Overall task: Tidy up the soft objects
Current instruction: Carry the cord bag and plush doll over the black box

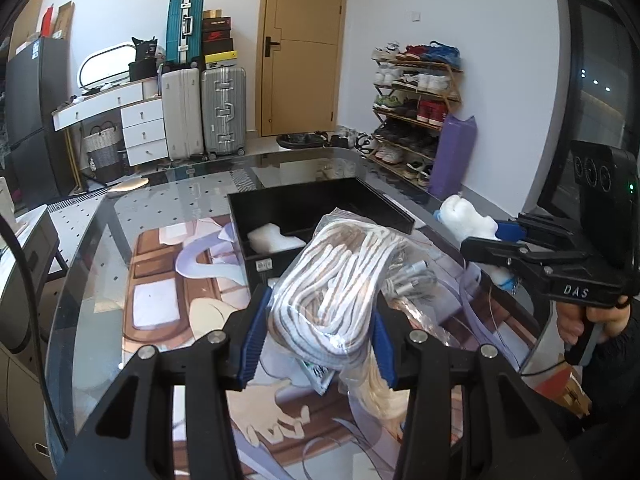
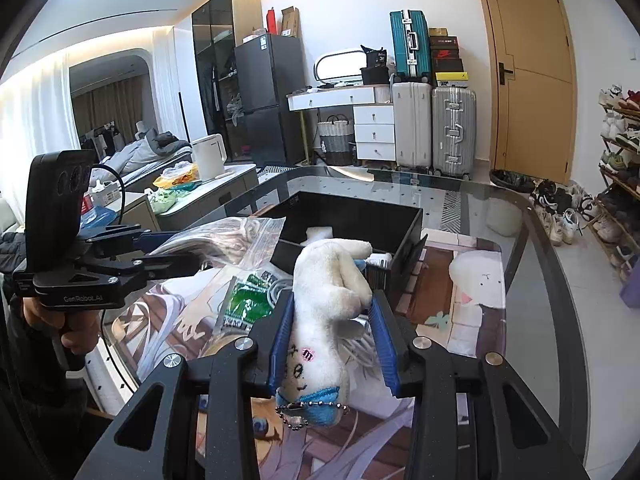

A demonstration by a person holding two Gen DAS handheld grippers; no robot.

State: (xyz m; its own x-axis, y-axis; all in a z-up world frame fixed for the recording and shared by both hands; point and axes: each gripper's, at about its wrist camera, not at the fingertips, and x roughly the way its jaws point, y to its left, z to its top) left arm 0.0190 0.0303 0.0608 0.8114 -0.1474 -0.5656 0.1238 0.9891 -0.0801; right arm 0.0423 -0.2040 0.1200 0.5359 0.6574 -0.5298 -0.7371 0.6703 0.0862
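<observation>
The left gripper (image 1: 318, 334) is clamped on a clear plastic bag of coiled white cord (image 1: 340, 280), its blue pads pressing in on the bag's near end. From there the bag runs forward and a little to the right, its far end reaching up to the near wall of the black box (image 1: 256, 208) on the glass table (image 1: 92, 280). So the bag's long axis points almost straight at the box, which lies directly ahead of this claw.

The right gripper (image 2: 332, 344) is closed around a white plush toy (image 2: 332, 280), which hangs head-down between the pads, its blue collar and bead chain dangling toward the camera and its legs pointing away. The toy's length also aims forward at the box, which from this side sits ahead and slightly right, its near corner just beyond the toy's feet.

Inside the box a white foam piece (image 1: 276, 238) already lies in the near-left compartment; the larger space behind looks free, though its floor is partly hidden by the bag.

Both loads seem lifted off the printed mat (image 1: 160, 280). I judge both claws about equally close to the box; the bulkier bag, already overlapping its rim, probably needs only a short push forward and a release, while the toy wants a small swing rightward to avoid the bag.
</observation>
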